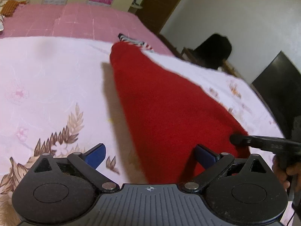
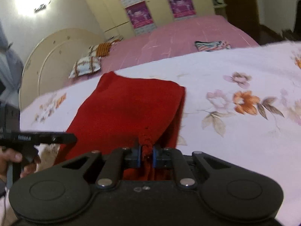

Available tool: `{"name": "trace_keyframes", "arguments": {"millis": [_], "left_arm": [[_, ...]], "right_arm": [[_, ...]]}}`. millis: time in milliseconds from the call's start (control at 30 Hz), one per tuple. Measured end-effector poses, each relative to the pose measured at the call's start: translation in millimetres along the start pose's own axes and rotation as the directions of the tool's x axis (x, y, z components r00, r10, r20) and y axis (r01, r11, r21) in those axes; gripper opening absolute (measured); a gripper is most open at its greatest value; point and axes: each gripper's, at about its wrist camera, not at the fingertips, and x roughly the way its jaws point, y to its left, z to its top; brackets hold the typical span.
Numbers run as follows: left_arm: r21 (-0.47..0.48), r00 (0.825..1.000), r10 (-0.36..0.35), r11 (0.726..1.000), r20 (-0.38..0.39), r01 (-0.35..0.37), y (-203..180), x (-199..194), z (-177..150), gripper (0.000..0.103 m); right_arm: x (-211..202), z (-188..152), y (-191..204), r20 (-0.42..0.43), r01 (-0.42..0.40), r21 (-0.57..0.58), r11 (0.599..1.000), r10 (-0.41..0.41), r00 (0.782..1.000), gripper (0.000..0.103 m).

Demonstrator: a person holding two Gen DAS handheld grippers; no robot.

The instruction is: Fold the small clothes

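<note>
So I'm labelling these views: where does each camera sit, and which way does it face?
Left wrist: on the left gripper, open, facing down the bed along the red cloth; right gripper and hand at its right edge.
Right wrist: on the right gripper, shut on the cloth's bunched edge, facing the headboard; left gripper at left.
Shared: cloth, bed, striped garment.

Red garment: plain deep red, no pattern. Bedspread: pale pink-white, printed with orange and mauve flowers and brown leaves. Sheet behind it: solid rose pink with faint pale lines. Folded cloth on the sheet: stripes of black, white and red. Pillow: white with brown crossing bands. Cushion beside it: orange knit. Wardrobe: cream, carrying purple-and-pink posters. Headboard: cream. Right hand-held gripper: black body, blue pads. Left hand-held gripper: black, blue pads.
</note>
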Motion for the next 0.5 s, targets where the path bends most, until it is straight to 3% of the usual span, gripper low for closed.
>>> {"name": "trace_keyframes", "arguments": {"millis": [67, 133, 167, 200, 267, 333, 400, 500], "left_arm": [[-0.001, 1.0, 0.007, 1.0, -0.01, -0.007, 0.3, 3.6, -2.6, 0.1], [0.004, 1.0, 0.01, 1.0, -0.008, -0.01, -1.8, -2.2, -3.7, 0.1], [0.01, 1.0, 0.005, 1.0, -0.004, -0.005, -1.6, -4.4, -3.8, 0.1], [0.021, 1.0, 0.003, 1.0, -0.001, -0.003, -1.7, -6.9, -3.3, 0.1], [0.022, 1.0, -0.006, 1.0, 0.003, 0.006, 0.5, -9.6, -1.9, 0.1], [-0.007, 1.0, -0.03, 1.0, 0.0, 0.03, 2.3, -7.6, 0.6, 0.1], [-0.029, 0.998, -0.059, 0.998, 0.003, 0.059, 0.9, -4.4, 2.5, 0.1], [-0.017, 0.998, -0.065, 0.998, -0.004, 0.065, -3.6, 2.1, 5.6, 0.1]], "right_arm": [[17.1, -5.9, -7.5, -0.05, -0.022, 0.038, 0.999, 0.024, 0.998, 0.013], [13.9, -3.0, -8.6, -0.028, -0.027, 0.07, 0.997, 0.029, 0.999, 0.019], [6.4, -2.1, -9.0, 0.004, -0.035, 0.085, 0.996, 0.035, 0.999, 0.031], [-4.2, -2.3, -9.8, 0.054, -0.034, 0.09, 0.995, 0.029, 0.998, 0.053], [-21.7, -3.3, -15.5, 0.14, -0.034, 0.105, 0.994, 0.019, 0.99, 0.073], [-22.9, -1.4, -30.3, 0.131, -0.076, 0.188, 0.979, 0.052, 0.99, 0.068], [-14.6, -0.2, -42.0, 0.11, -0.108, 0.247, 0.963, 0.083, 0.99, 0.053], [0.4, -3.6, -49.9, 0.083, -0.158, 0.294, 0.943, 0.14, 0.987, 0.054]]}}
